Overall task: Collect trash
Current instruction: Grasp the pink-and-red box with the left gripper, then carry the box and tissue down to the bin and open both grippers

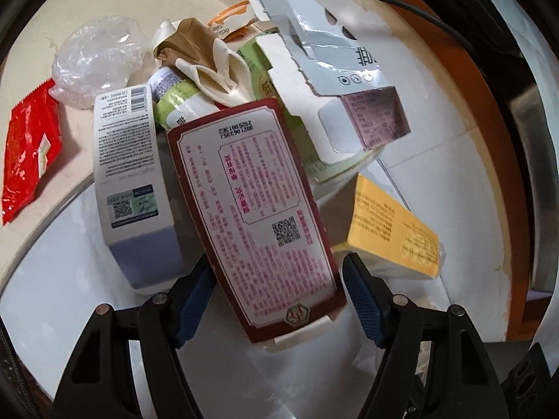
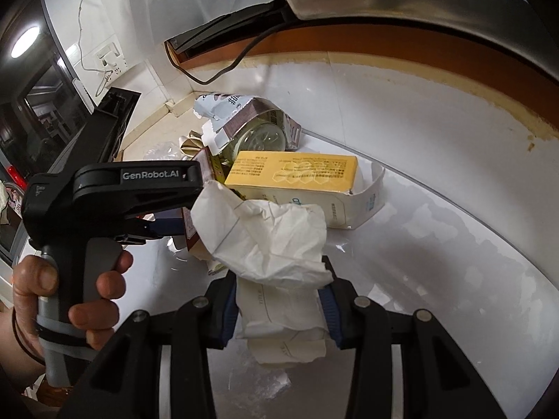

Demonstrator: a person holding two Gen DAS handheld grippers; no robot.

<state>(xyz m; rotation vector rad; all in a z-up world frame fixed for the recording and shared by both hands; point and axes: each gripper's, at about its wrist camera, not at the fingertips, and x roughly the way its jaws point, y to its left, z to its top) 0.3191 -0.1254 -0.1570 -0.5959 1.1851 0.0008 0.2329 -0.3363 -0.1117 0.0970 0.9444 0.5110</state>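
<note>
The left gripper [image 1: 279, 279] straddles a red-bordered box [image 1: 255, 216] lying on the pile of trash; its jaws are closing, the pads not yet clamping. The right gripper [image 2: 277, 300] pinches crumpled white paper [image 2: 276, 244] over the white counter [image 2: 436, 244], near a yellow box [image 2: 293, 173] farther off.

Red wrapper [image 1: 29, 153] — edge-cropped

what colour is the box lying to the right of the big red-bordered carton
Yellow: the box has a yellow printed face, clearest in the left wrist view.
</note>
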